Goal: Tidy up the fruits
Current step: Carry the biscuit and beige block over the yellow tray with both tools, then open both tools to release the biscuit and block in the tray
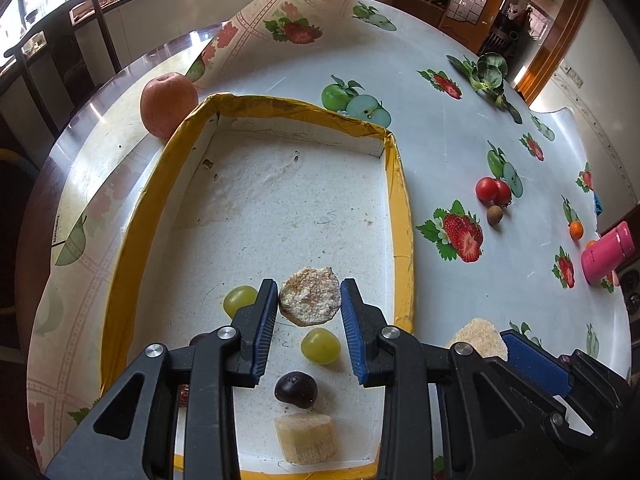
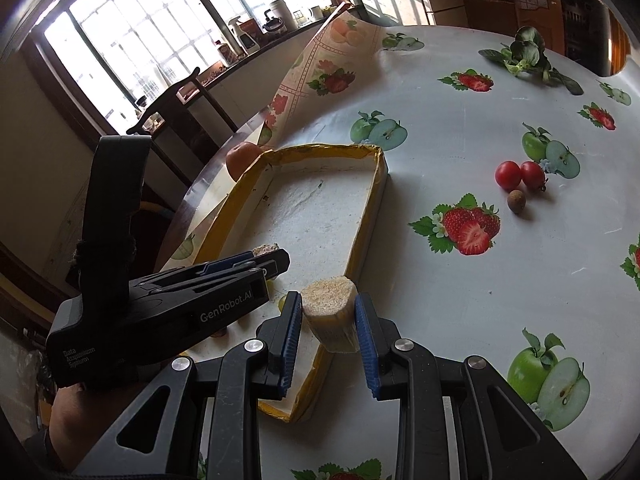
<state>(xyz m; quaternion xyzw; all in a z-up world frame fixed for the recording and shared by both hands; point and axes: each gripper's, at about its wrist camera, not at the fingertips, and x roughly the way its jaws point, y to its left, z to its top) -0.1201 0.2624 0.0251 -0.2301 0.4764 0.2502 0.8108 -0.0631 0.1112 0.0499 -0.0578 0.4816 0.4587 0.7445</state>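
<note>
The right gripper [image 2: 327,316] was clamped on a pale, fibrous sugarcane chunk [image 2: 330,312], held over the tray's near right rim — not yet inside. The left gripper [image 1: 309,306] had its jaws apart around another cut piece [image 1: 309,301] lying on the tray floor; left pad touching or nearly so, right pad w/ a sliver of gap, so prob. no real grip.

Risks, as judgement: the chunk in the right gripper looked held near its top, and its stringy, waxy side could slip or rotate if squeezed unevenly. Dropped from there it might hit the yellow tray [image 1: 404,216] rim and tumble outside. The two grippers sat close — the right one just right of the left's fingers — so a careless swing could knock them together. Round grapes — one green grape [image 1: 320,345] between the left jaws, nearer the wrist — plus a dark glossy fruit [image 1: 296,389] would roll if nudged.

Tray: shallow, foil-like yellow edge, rough white floor. Far ahead-right of both grippers, smooth red cherry tomatoes [image 2: 519,175] and a small brown longan-like fruit [image 2: 516,201] remained on the glossy printed tablecloth [image 2: 440,272]. An apple [image 1: 168,105] sat beyond the tray's far left corner.
</note>
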